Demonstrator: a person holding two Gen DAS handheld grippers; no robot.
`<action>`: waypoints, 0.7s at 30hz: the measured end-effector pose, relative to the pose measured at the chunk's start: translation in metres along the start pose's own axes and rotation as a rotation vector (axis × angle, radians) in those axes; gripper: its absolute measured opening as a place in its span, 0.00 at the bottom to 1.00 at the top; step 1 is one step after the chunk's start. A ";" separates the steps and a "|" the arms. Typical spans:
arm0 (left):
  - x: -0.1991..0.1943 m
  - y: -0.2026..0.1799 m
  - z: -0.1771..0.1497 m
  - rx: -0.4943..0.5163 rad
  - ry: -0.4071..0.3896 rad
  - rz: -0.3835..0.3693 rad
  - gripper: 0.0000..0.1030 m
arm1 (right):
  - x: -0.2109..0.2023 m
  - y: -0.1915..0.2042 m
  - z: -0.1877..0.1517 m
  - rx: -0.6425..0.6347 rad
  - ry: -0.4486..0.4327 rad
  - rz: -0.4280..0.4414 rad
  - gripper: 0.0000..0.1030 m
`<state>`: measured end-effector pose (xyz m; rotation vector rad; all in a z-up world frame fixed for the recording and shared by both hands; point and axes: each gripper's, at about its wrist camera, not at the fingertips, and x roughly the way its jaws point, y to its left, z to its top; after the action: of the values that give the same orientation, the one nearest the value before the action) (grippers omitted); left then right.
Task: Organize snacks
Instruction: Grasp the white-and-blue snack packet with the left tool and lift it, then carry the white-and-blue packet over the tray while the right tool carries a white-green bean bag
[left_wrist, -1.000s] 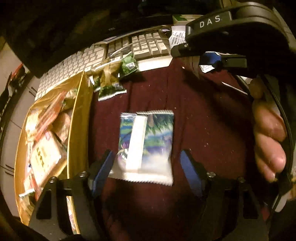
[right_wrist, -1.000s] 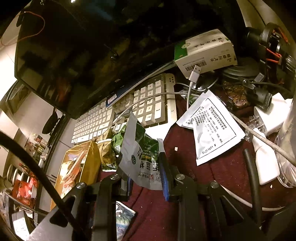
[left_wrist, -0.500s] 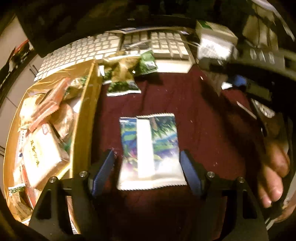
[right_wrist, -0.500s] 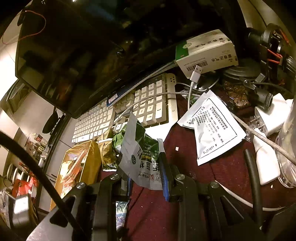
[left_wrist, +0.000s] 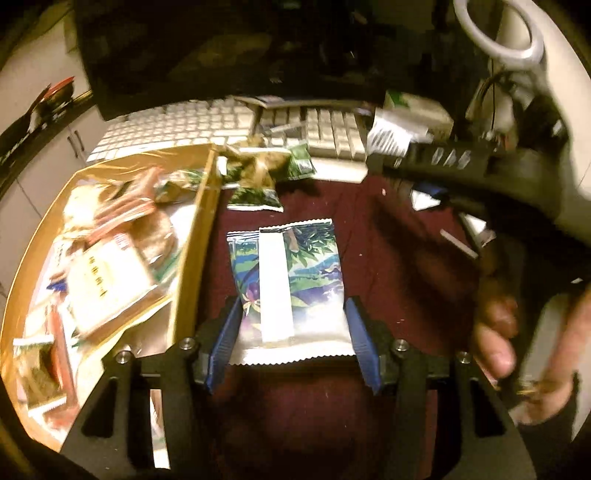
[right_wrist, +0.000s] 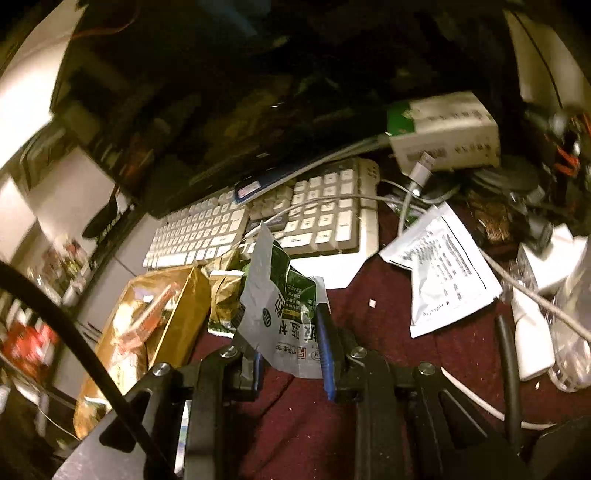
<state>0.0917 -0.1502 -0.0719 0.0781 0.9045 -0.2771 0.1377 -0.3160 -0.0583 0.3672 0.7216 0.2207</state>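
Observation:
A blue-green leaf-print snack packet (left_wrist: 288, 284) with a white strip lies flat on the dark red cloth (left_wrist: 388, 258). My left gripper (left_wrist: 291, 339) is open, its blue pads on either side of the packet's near end. A gold box (left_wrist: 192, 258) full of snack packs stands just left of it; it also shows in the right wrist view (right_wrist: 173, 325). My right gripper (right_wrist: 290, 350) is shut on a crumpled white-and-green packet (right_wrist: 282, 306), held above the cloth. Small green packets (left_wrist: 258, 177) lie by the box's far corner.
A white keyboard (right_wrist: 277, 221) lies at the back under a dark monitor (right_wrist: 184, 110). A green-white carton (right_wrist: 443, 129), a printed pouch (right_wrist: 439, 280), cables, white adapters (right_wrist: 532, 332) and a clear bottle (right_wrist: 576, 325) crowd the right side.
My left gripper has moved forward so its pads now flank the leaf-print packet's near end. My right gripper has risen slightly, still holding the white-and-green packet.

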 end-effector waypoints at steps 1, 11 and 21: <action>-0.008 0.003 -0.001 -0.015 -0.012 -0.009 0.57 | 0.002 0.006 -0.001 -0.035 -0.002 -0.017 0.23; -0.079 0.037 -0.004 -0.098 -0.193 -0.018 0.57 | 0.009 0.051 -0.017 -0.287 -0.043 -0.098 0.22; -0.096 0.083 -0.012 -0.192 -0.235 0.075 0.57 | 0.005 0.058 -0.021 -0.325 -0.049 -0.081 0.22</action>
<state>0.0488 -0.0491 -0.0076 -0.0966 0.6890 -0.1247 0.1229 -0.2563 -0.0531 0.0338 0.6386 0.2467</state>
